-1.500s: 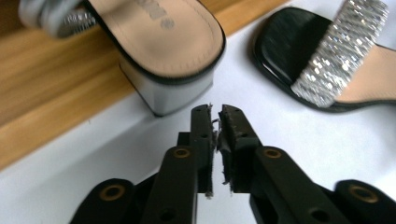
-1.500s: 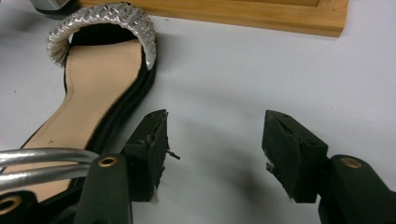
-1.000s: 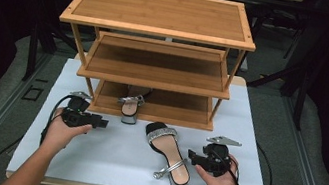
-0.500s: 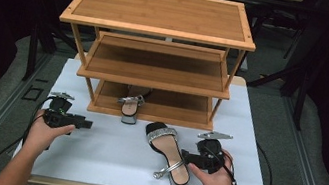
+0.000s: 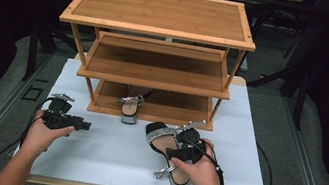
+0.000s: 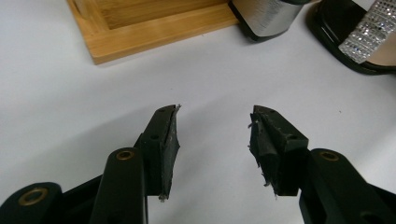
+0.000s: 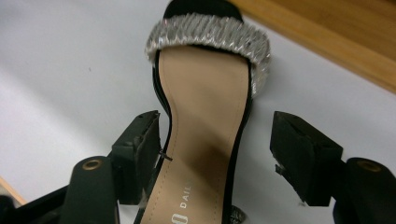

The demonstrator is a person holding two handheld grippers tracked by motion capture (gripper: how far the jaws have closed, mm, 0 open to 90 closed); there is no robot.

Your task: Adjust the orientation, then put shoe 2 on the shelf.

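Note:
A black sandal [image 5: 159, 140] with a glittering silver toe strap lies on the white table [image 5: 105, 163], toe toward the rack. My right gripper [image 5: 174, 148] is over its middle. In the right gripper view the jaws stand open on either side of the tan insole [image 7: 205, 93]; they have just been opening, and the pads do not press on it. A second sandal [image 5: 131, 105] with a silver heel sits on the rack's bottom shelf, heel outward. My left gripper [image 5: 87, 125] hovers at the table's left, its jaws [image 6: 215, 114] open with nothing between them after closing slightly.
A three-level bamboo rack [image 5: 161, 11] stands at the back of the table; its base [image 6: 154, 28] lies just ahead of the left jaws, with the shelf sandal's heel [image 6: 266, 16] beside it. Cables trail from both grippers. The table's front edge is near my forearms.
My right gripper moved left from beside the sandal's heel to over its middle, and the jaws now straddle it. The left gripper shifted a little left.

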